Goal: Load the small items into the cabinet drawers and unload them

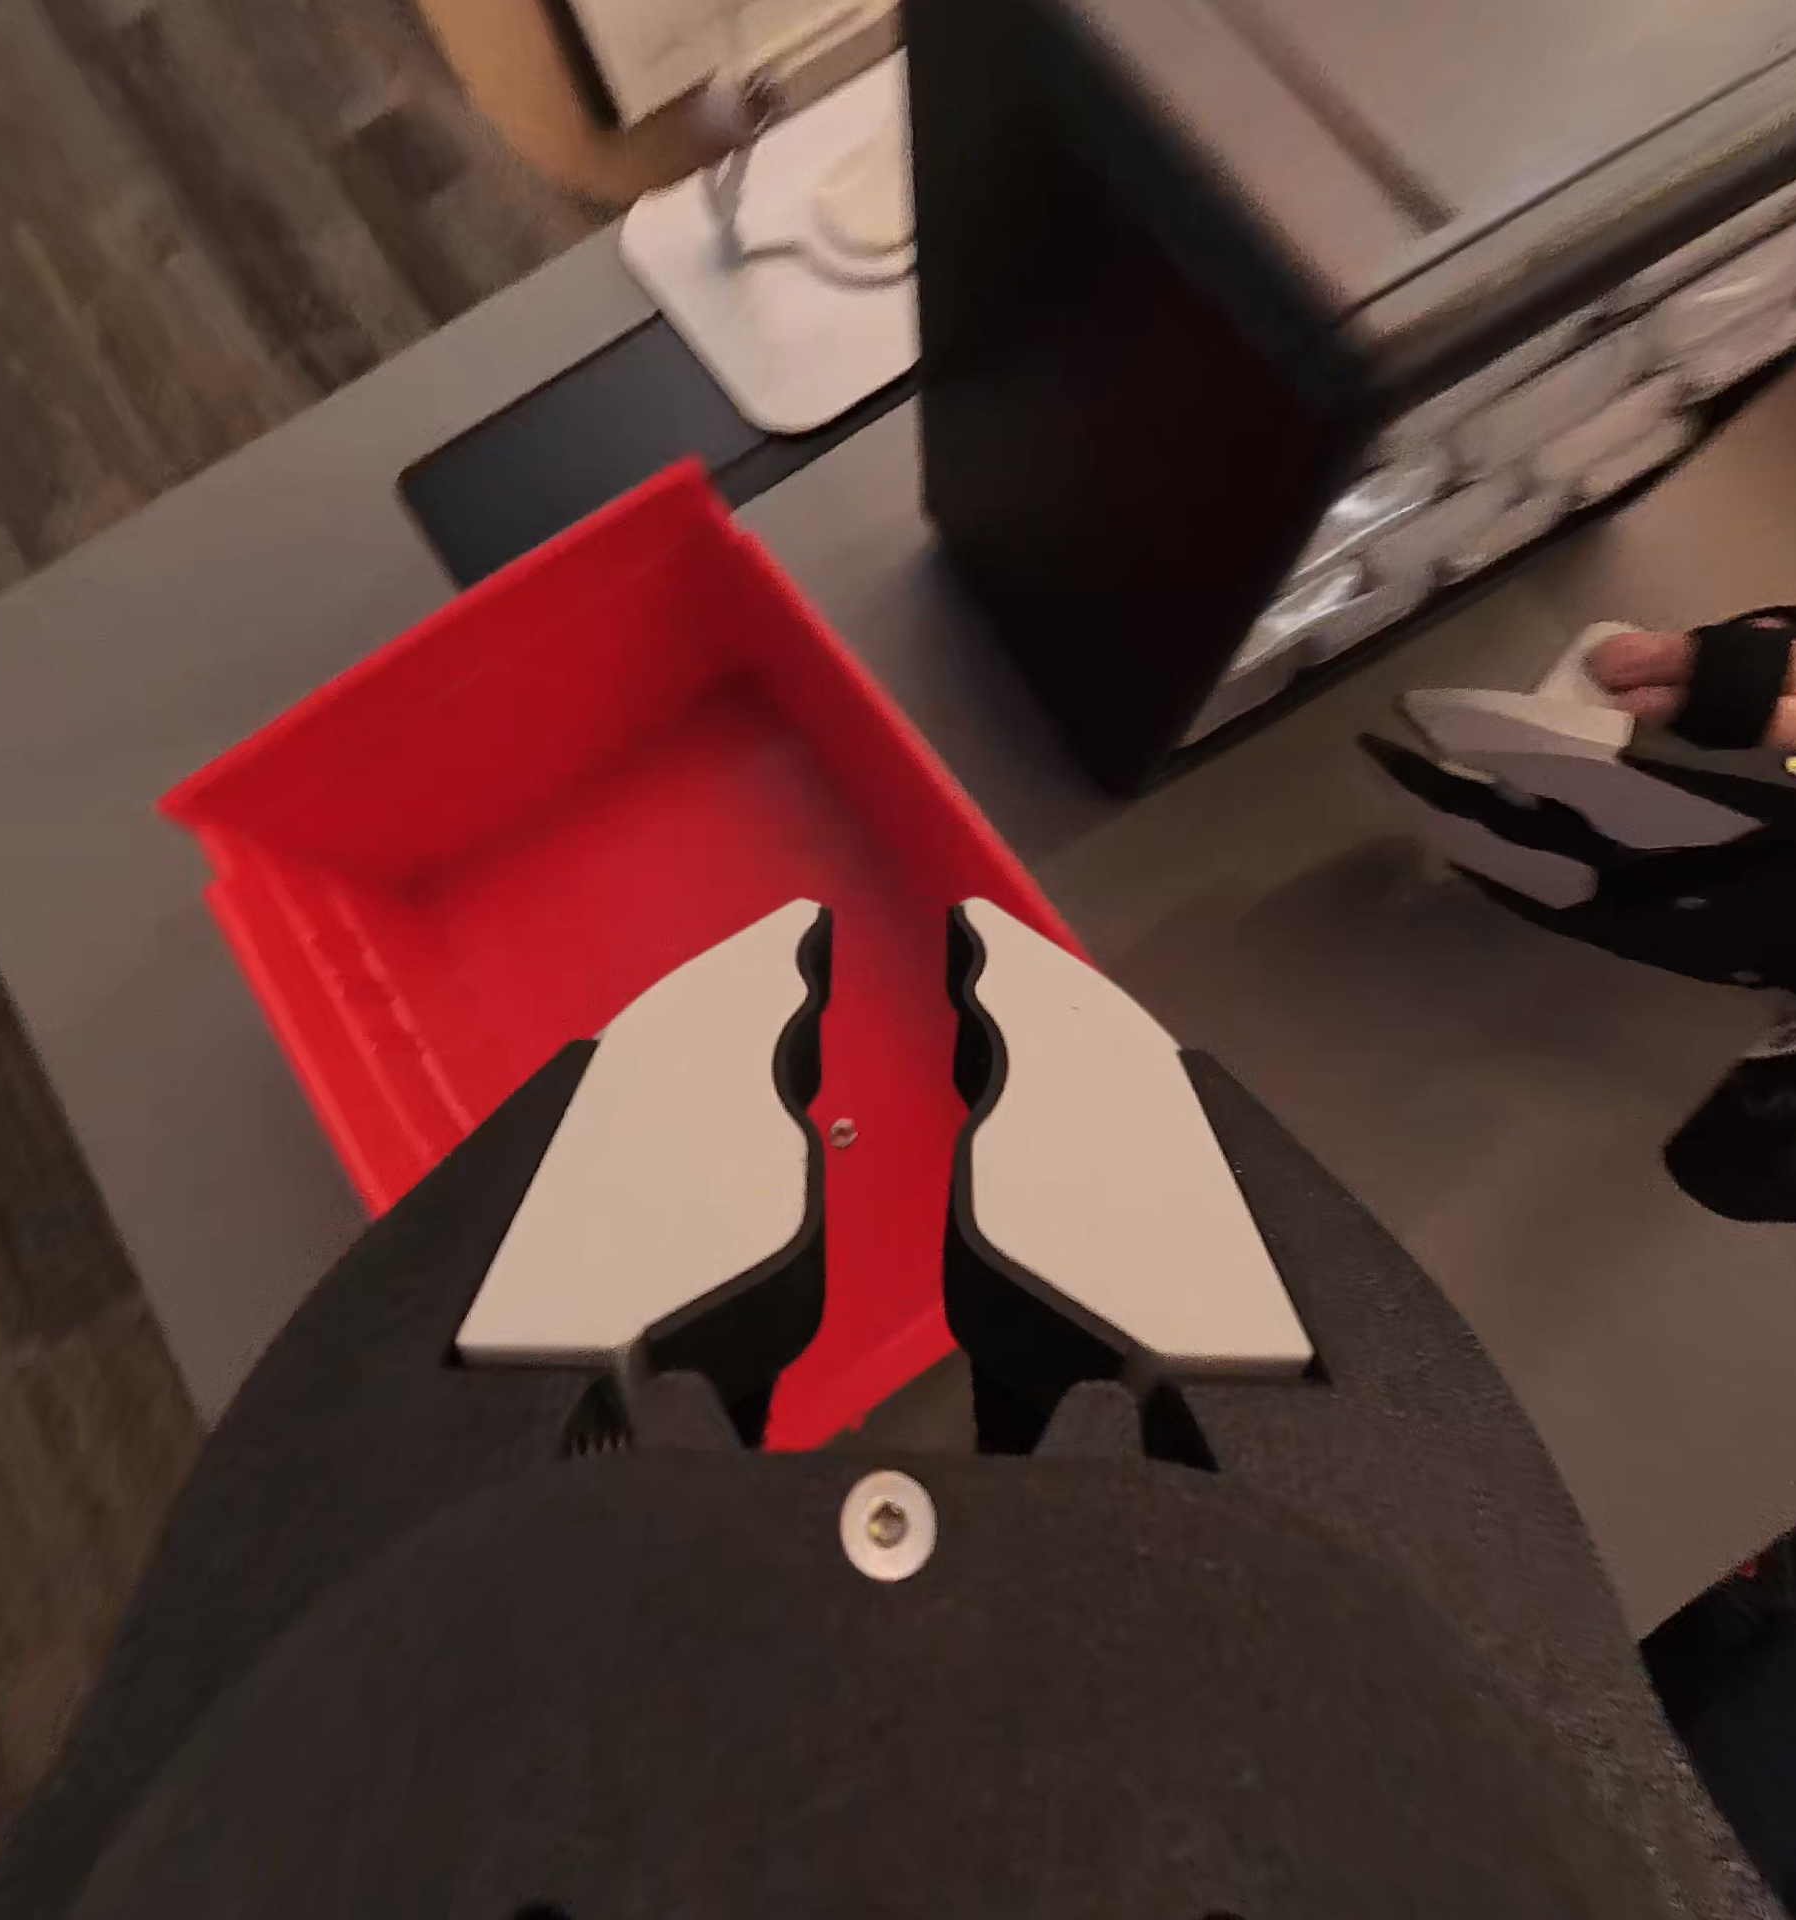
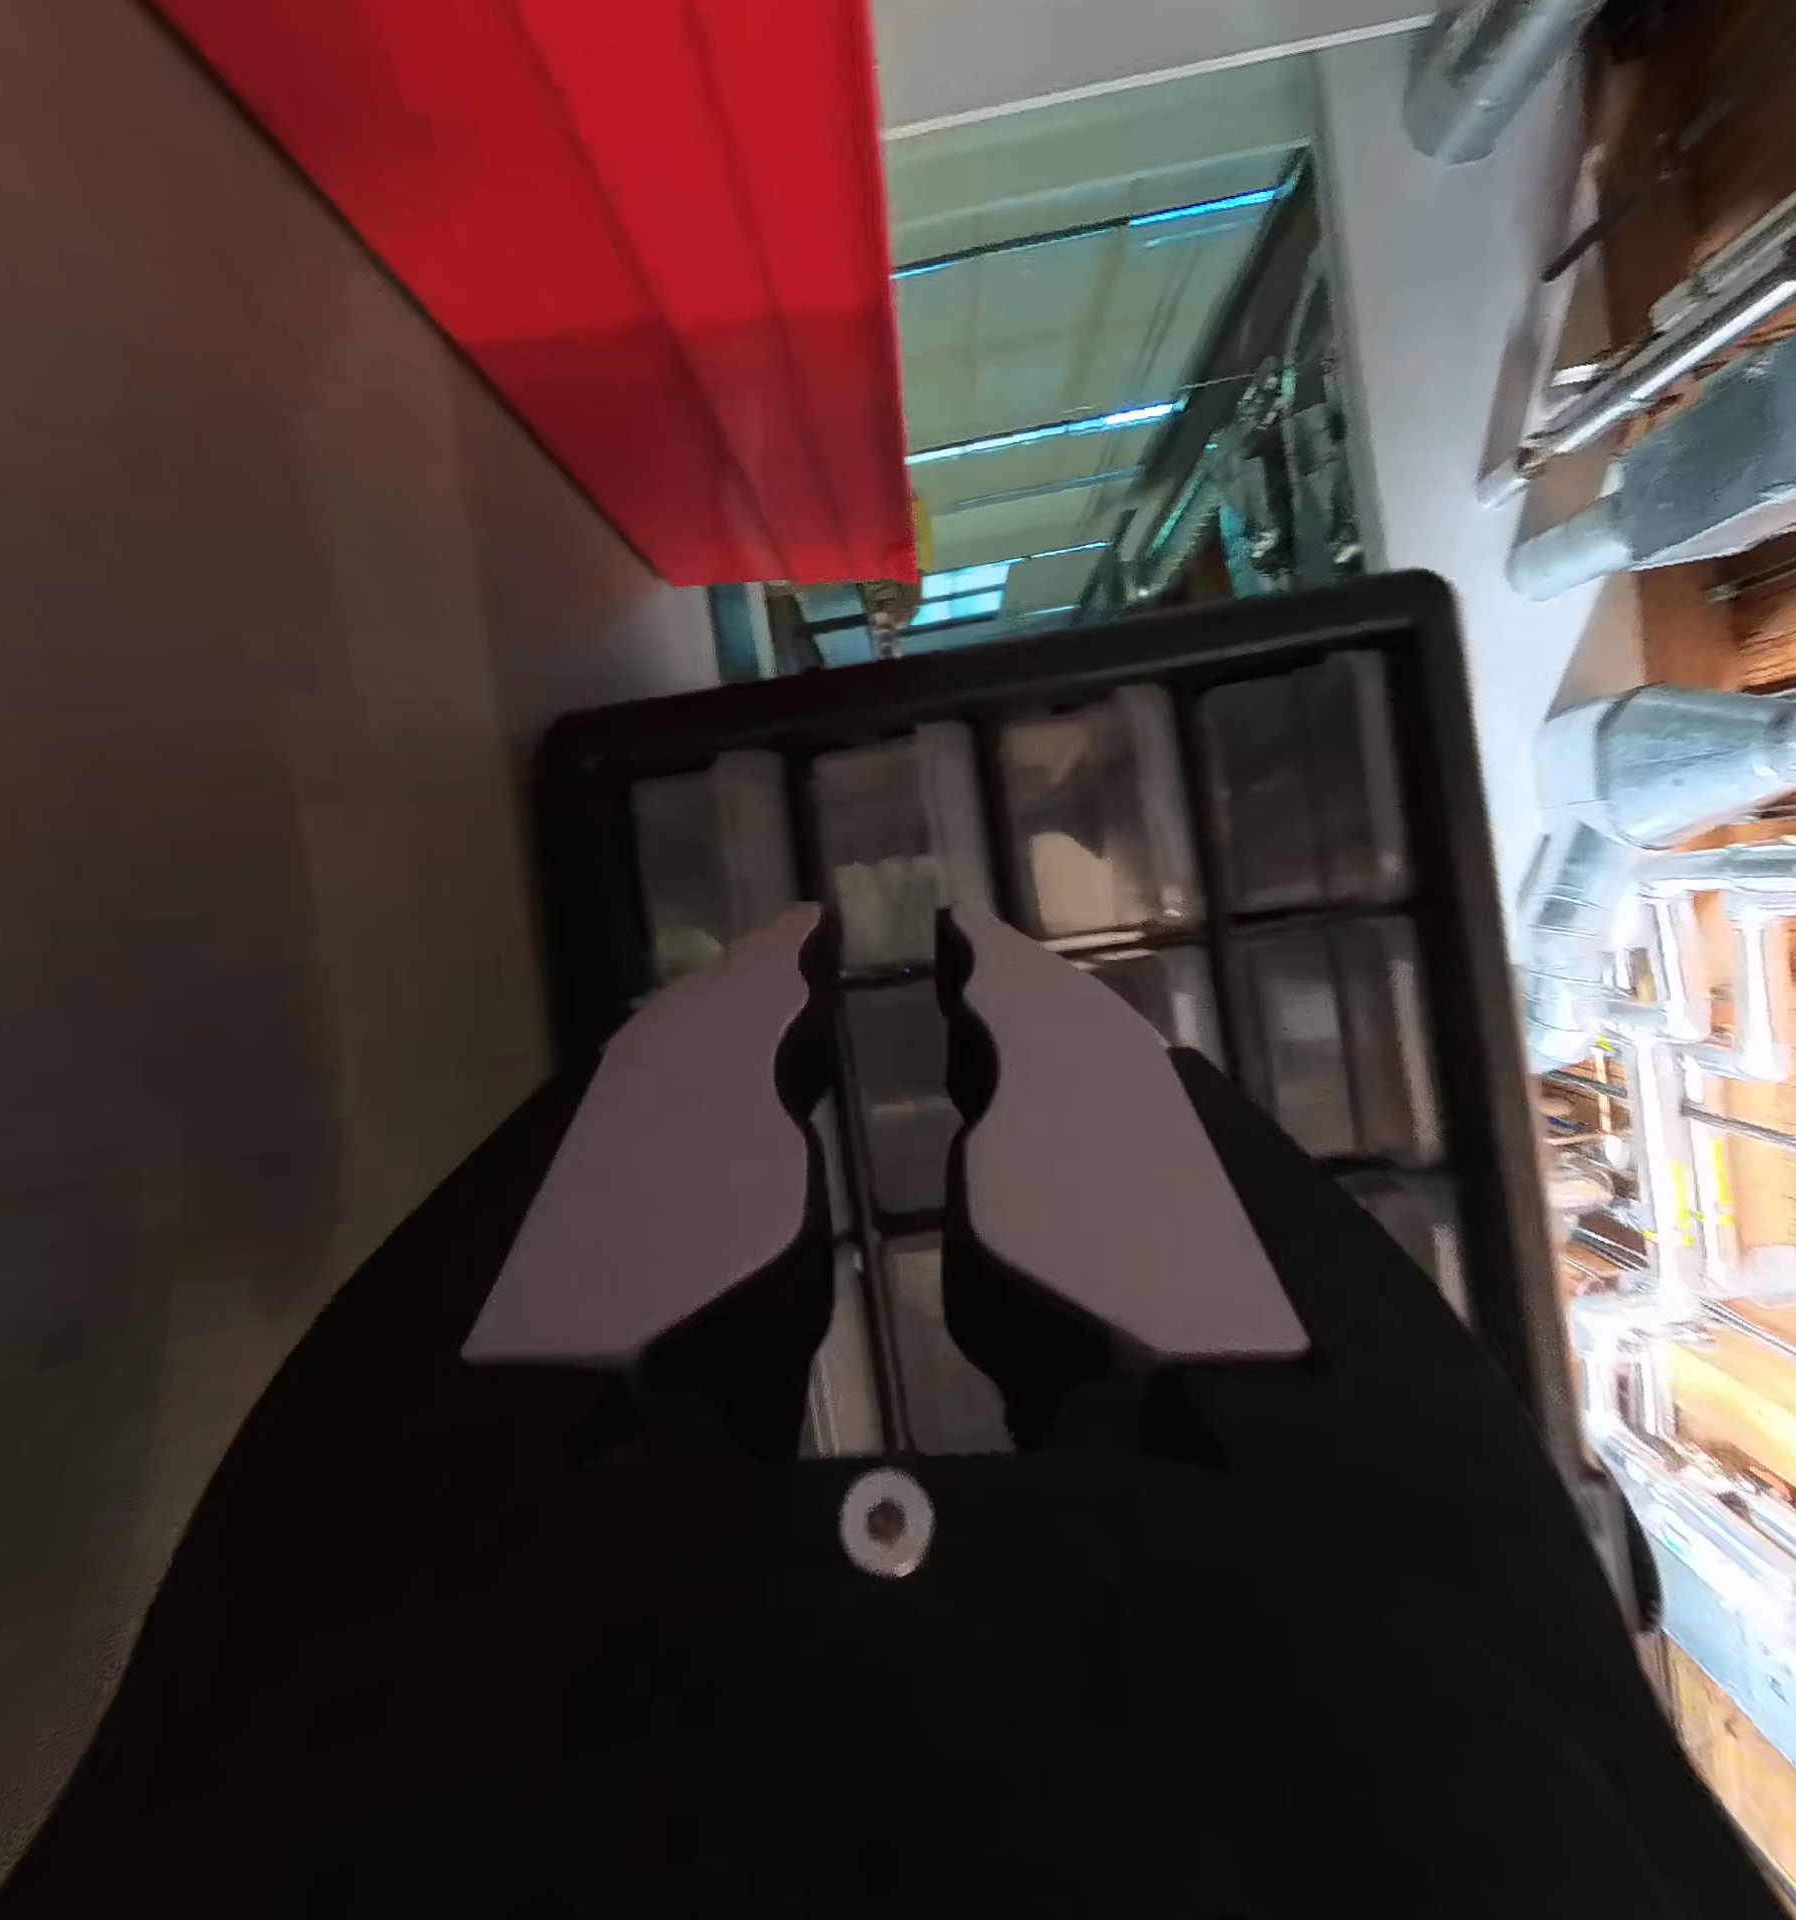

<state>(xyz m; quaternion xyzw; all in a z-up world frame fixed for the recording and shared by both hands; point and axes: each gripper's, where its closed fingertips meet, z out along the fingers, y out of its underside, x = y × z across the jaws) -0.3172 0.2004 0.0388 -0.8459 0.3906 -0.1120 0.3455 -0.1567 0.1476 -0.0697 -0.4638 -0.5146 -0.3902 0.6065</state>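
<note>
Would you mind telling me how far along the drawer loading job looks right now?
Done: can't tell. The red bin holds just one tiny nut. In hand: nothing; the left gripper hovers open over the bin, the right gripper open facing the cabinet drawers. Left: picking that nut.

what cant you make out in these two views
- Drawer contents of the cabinet: right wrist view, blurred and partly behind the right gripper.
- Small silvery item in the red bin: left wrist view, too small to identify.
- Bin's near end: hidden under the left gripper.
</note>
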